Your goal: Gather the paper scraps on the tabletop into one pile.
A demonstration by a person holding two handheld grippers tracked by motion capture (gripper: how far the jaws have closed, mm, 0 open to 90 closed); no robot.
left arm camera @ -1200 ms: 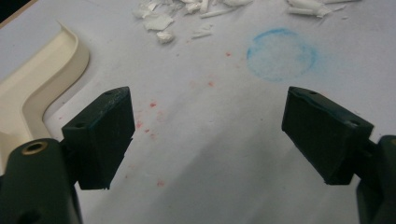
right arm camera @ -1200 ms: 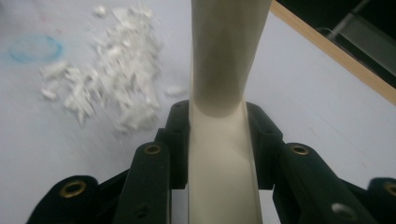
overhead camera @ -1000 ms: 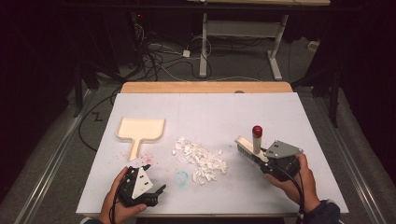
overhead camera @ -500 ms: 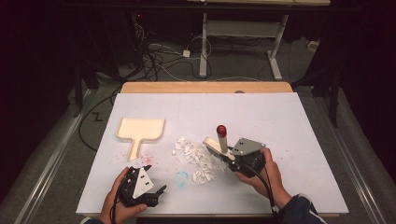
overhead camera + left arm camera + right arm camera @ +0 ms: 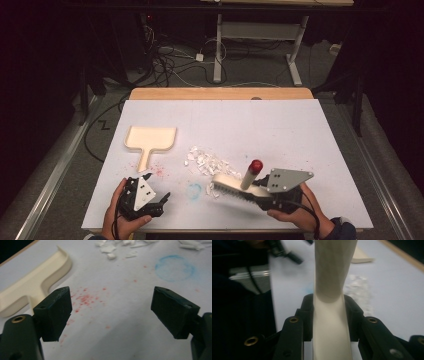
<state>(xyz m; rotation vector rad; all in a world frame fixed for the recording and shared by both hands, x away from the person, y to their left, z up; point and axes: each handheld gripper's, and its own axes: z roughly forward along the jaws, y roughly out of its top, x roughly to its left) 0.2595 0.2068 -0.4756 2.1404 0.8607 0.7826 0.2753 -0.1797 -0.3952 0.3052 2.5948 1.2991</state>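
Now the brush (image 5: pixel 231 186) sits clamped in the right tongs (image 5: pixel 257 192), beside the scraps (image 5: pixel 207 162)

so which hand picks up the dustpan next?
Left, probably. The left gripper is open and empty, near the dustpan handle. The right gripper is shut on the brush beside the scraps.

White table top (image 5: pixel 280 130), red speckles (image 5: pixel 85 298), blue ring stain (image 5: pixel 174 270), floor cables (image 5: pixel 170 55)
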